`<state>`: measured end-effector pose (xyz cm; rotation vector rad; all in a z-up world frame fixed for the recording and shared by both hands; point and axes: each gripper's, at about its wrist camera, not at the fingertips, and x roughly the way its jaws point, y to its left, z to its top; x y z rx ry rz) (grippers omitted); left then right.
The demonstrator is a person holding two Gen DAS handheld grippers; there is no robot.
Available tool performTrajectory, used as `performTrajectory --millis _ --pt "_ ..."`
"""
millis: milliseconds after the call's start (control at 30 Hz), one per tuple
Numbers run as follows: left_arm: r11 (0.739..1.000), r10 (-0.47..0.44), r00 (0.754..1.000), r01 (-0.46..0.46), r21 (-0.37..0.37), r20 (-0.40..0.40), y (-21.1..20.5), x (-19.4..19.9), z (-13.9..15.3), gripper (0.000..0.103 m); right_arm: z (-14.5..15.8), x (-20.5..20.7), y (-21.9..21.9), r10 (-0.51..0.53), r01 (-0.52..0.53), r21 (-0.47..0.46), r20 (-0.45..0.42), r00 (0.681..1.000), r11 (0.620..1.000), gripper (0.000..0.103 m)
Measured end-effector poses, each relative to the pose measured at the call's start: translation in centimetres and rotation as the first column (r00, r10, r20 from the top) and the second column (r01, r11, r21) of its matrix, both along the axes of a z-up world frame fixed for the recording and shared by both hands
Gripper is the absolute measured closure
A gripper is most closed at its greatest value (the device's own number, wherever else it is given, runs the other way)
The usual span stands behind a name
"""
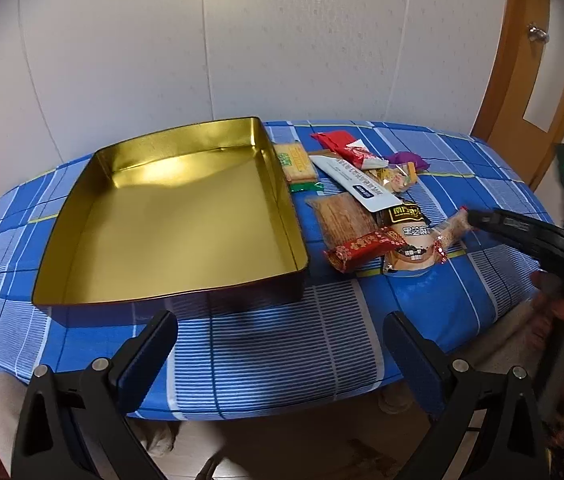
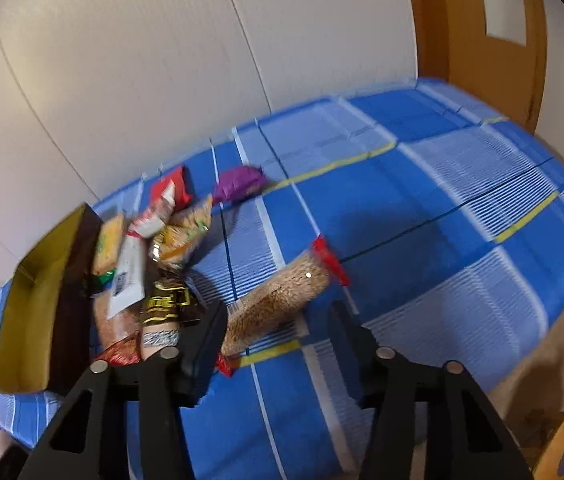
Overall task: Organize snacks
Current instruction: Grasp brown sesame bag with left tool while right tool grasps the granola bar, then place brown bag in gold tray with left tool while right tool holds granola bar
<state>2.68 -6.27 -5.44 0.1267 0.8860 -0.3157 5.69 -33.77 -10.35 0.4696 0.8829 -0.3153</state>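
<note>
1. Rectangular gold-lined metal tin (image 1: 169, 216), dark outer walls, open top, nothing inside; stands on the left part of the blue checked tablecloth (image 1: 265, 344).
2. Heap of packaged snacks just right of the tin: yellow biscuit pack (image 1: 294, 162) against the tin wall, red-and-white wrapper (image 1: 348, 148), purple wrapper (image 1: 410, 160) at the far edge, long white sachet with dark label (image 1: 358, 186), brown wafer pack (image 1: 346, 220), red patterned bar (image 1: 366, 250), dark sesame-cake pack (image 1: 410, 236).
3. Long clear-wrapped grain bar with red ends (image 2: 277, 300), lying diagonally at the right side of the heap, partly apart from it.
4. Left gripper (image 1: 282, 344): jaws wide apart, holding nothing, hovering over the near table edge in front of the tin.
5. Right gripper (image 2: 277, 316): jaws open, set either side of the grain bar's near half; contact cannot be told, as the view is blurred.
</note>
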Motion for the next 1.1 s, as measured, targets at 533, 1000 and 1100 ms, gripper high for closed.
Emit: performTrajectory --millis 533,1000,1100 --pt "0.988 -0.150 0.989 0.149 -0.048 -0.012 -5.9 2.8 0.1 0.000 -2.0 1.1 -3.4 0.029 -0.028 -0.041 0.023 0.999 0.999 0.069" --pt "0.950 -0.305 0.945 0.310 0.032 -0.116 -16.5 7.3 -4.4 0.028 -2.1 -0.5 -4.5 -0.037 0.041 -0.081 0.051 0.998 0.996 0.069" --pt "0.948 -0.309 0.939 0.316 0.023 -0.152 -17.1 8.3 -5.7 0.034 -2.0 -0.6 -4.4 -0.038 0.042 -0.086 0.051 0.998 0.995 0.069"
